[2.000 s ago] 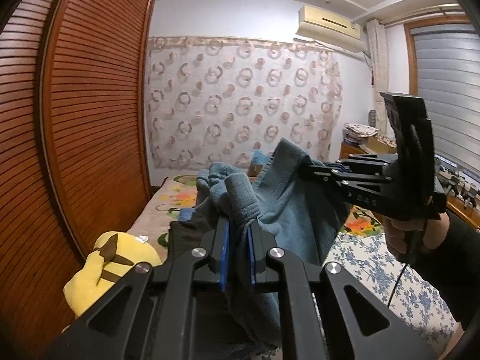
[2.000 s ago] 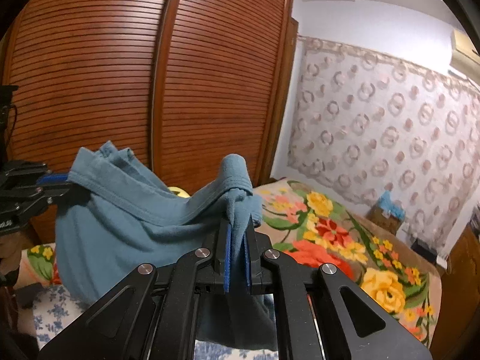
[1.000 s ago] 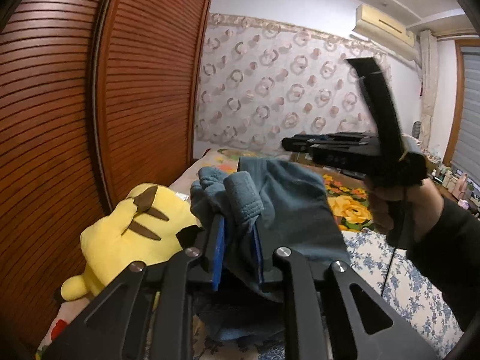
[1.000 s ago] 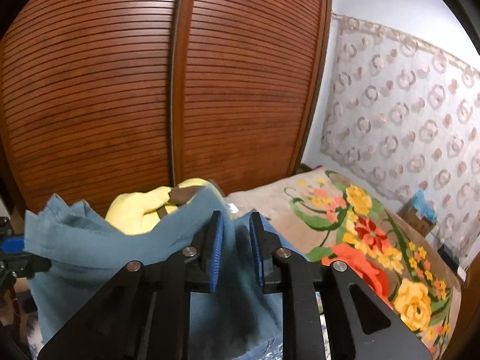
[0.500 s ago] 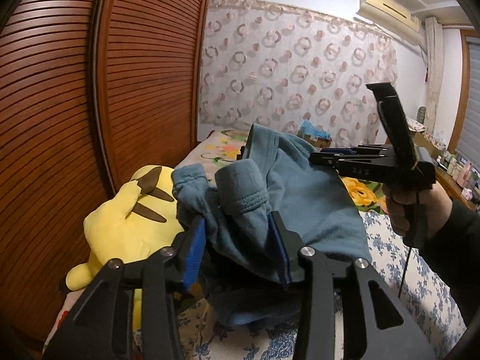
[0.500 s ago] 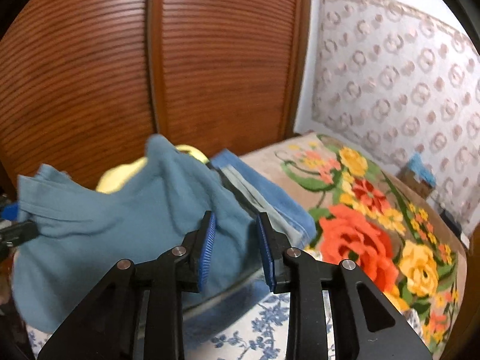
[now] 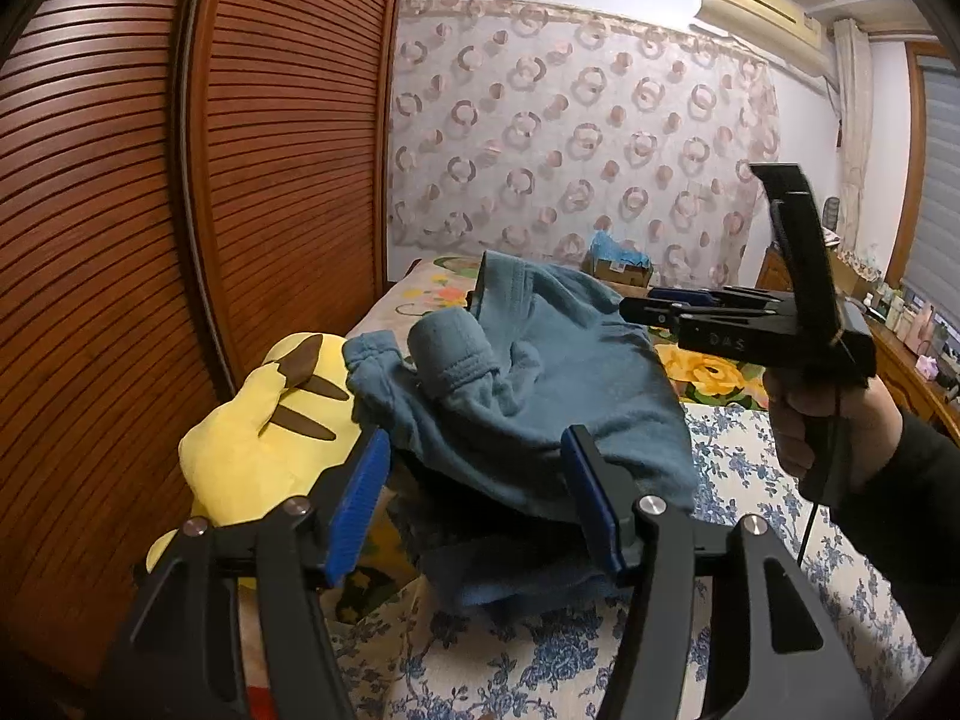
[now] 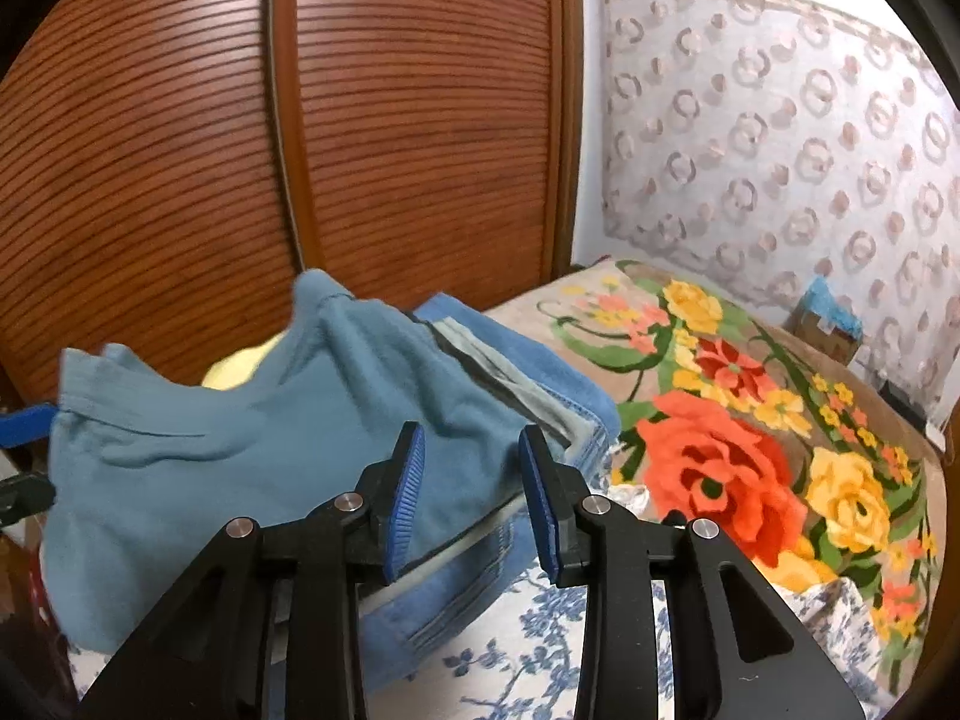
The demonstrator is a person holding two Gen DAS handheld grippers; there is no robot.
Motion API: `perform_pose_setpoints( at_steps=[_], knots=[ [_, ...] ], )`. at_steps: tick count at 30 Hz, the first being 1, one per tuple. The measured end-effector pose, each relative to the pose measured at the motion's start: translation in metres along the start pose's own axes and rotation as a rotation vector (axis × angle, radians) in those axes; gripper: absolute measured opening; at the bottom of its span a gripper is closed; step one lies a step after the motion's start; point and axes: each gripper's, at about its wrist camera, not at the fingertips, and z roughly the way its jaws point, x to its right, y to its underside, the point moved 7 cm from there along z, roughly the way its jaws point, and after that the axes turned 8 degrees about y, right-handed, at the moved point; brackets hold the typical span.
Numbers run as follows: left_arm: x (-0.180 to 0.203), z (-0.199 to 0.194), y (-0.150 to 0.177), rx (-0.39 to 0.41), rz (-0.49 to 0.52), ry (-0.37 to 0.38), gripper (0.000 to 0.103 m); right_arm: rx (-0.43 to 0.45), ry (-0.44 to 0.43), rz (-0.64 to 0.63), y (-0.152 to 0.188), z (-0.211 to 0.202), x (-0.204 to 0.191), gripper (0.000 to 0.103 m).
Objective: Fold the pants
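Note:
The teal pants (image 7: 540,396) lie bunched on a stack of folded clothes on the bed; they also show in the right wrist view (image 8: 258,438). My left gripper (image 7: 474,504) is open, its blue pads wide apart on either side of the heap, holding nothing. My right gripper (image 8: 471,492) is open and empty just in front of the pants' right edge. From the left wrist view it (image 7: 654,306) hovers over the far side of the pants.
A yellow plush toy (image 7: 264,432) lies left of the pants against the brown slatted wardrobe doors (image 8: 390,120). Folded blue and grey clothes (image 8: 540,396) sit under the pants. The bed has a blue floral sheet (image 7: 750,510) and a flowered blanket (image 8: 738,432). A cardboard box (image 8: 828,330) stands by the far wall.
Both grippers have opened and let go of the pants, which have dropped from being held up onto the clothes stack. The left gripper's jaws have spread wide.

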Motion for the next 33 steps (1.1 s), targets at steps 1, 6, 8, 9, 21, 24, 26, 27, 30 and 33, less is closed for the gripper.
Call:
perform_pose_setpoints(
  at_steps=[1, 6, 8, 9, 21, 24, 26, 27, 30, 33],
  knots=[
    [0.0, 0.0, 0.0, -0.002, 0.003, 0.0, 0.059, 0.006, -0.005, 0.003, 0.0, -0.004, -0.003, 0.044],
    [-0.002, -0.007, 0.005, -0.006, 0.001, -0.006, 0.06, 0.003, -0.034, 0.004, 0.007, -0.016, -0.021, 0.053],
    [-0.002, -0.01, 0.007, -0.007, 0.007, -0.012, 0.061, 0.005, -0.041, 0.01, 0.01, -0.021, -0.027, 0.055],
    [-0.002, -0.013, 0.008, -0.008, 0.007, -0.012, 0.061, 0.005, -0.048, 0.016, 0.012, -0.023, -0.03, 0.056],
    [0.003, -0.031, 0.025, -0.008, 0.019, -0.021, 0.062, 0.014, -0.063, 0.031, 0.032, -0.051, -0.055, 0.062],
    [0.006, -0.038, 0.026, 0.011, 0.02, 0.0, 0.062, 0.024, -0.051, 0.041, 0.039, -0.066, -0.056, 0.063],
    [0.006, -0.041, 0.027, 0.01, 0.011, 0.0, 0.062, 0.032, -0.041, 0.047, 0.042, -0.075, -0.056, 0.066],
    [0.006, -0.042, 0.027, 0.009, 0.01, -0.002, 0.062, 0.035, -0.039, 0.05, 0.045, -0.081, -0.056, 0.068],
    [0.007, -0.047, 0.028, 0.018, 0.017, -0.009, 0.062, 0.04, -0.023, 0.048, 0.05, -0.094, -0.057, 0.072],
    [0.011, -0.052, 0.03, 0.021, 0.035, -0.02, 0.062, 0.049, -0.007, 0.054, 0.055, -0.109, -0.058, 0.074]
  ],
)
